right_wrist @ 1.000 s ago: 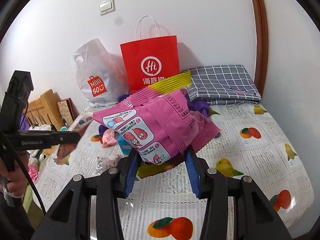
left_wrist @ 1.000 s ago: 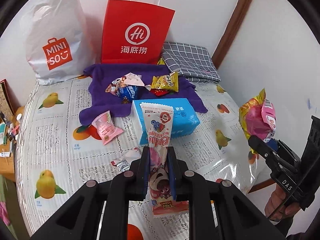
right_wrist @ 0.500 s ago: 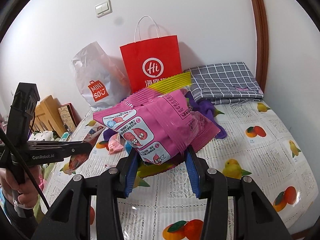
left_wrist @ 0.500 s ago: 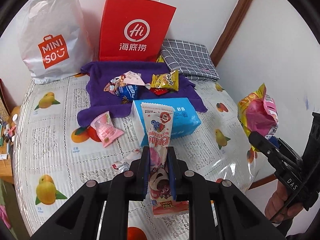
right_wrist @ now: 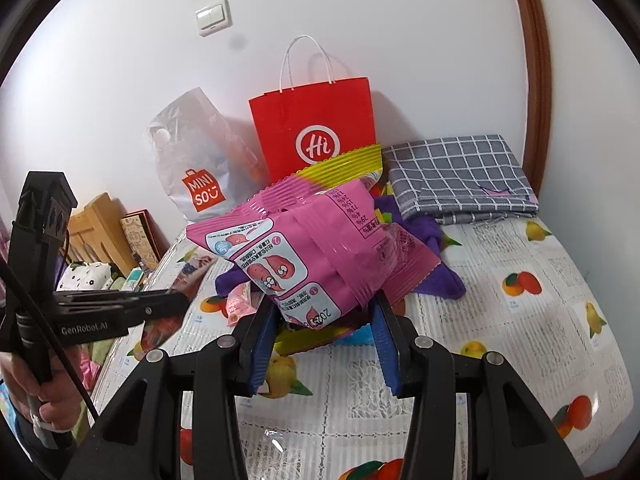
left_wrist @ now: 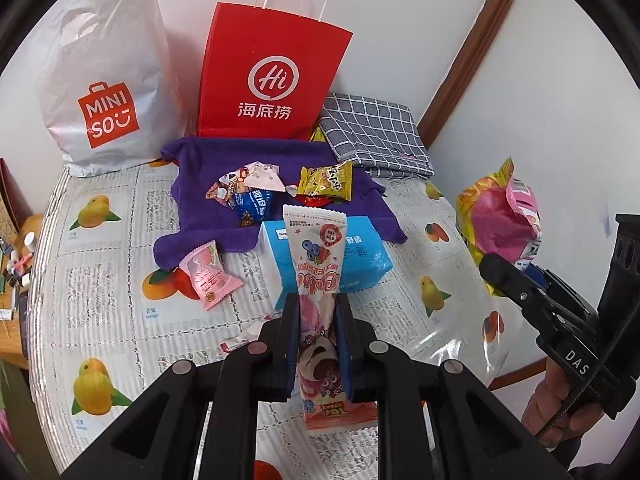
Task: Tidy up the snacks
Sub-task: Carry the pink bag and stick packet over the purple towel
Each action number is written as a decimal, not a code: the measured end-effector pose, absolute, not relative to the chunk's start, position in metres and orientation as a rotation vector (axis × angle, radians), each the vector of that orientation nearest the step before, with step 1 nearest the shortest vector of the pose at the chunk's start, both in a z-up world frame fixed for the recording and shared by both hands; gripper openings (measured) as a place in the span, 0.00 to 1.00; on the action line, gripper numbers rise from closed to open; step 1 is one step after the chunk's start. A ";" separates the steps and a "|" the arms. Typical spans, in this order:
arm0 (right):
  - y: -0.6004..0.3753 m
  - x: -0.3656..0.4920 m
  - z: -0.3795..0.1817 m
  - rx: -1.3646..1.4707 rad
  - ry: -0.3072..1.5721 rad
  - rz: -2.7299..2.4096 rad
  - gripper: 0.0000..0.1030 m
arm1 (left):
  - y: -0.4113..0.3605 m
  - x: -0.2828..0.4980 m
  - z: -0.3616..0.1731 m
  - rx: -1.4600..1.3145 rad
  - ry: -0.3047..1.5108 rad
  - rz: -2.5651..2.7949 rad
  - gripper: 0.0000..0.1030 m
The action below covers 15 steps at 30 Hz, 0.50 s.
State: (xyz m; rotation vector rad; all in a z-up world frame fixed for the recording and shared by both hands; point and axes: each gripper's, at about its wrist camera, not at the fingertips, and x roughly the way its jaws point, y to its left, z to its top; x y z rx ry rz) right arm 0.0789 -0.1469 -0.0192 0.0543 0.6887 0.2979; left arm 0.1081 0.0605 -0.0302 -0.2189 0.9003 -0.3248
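The white plastic shopping bag at upper left of the left wrist view carries an orange panel reading "MINISO". The red paper carrier bag beside it shows "Hi" in a white ring above three white Chinese characters. At far right, the black hand-held gripper bears "DAS". In the right wrist view, the black hand-held gripper at left reads "GenRobot.AI", and the pink foil snack packet shows upside-down digits beginning "2025".

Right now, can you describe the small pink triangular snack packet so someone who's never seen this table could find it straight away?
Start at the purple towel spread in front of the red paper bag. At its near left corner, left of the blue box, lies the pink packet on the fruit-print tablecloth. Unlike the wrappers piled on the towel, it lies alone, pale pink with a round gold seal.
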 end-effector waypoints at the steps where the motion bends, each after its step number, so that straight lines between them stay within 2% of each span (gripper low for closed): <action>1: -0.147 0.080 -0.018 0.053 0.688 0.303 0.43 | 0.060 0.108 -0.028 -0.219 0.897 -0.324 0.16; 15: -0.148 0.119 0.001 0.040 0.688 0.367 0.43 | 0.049 0.139 -0.007 -0.217 0.845 -0.306 0.16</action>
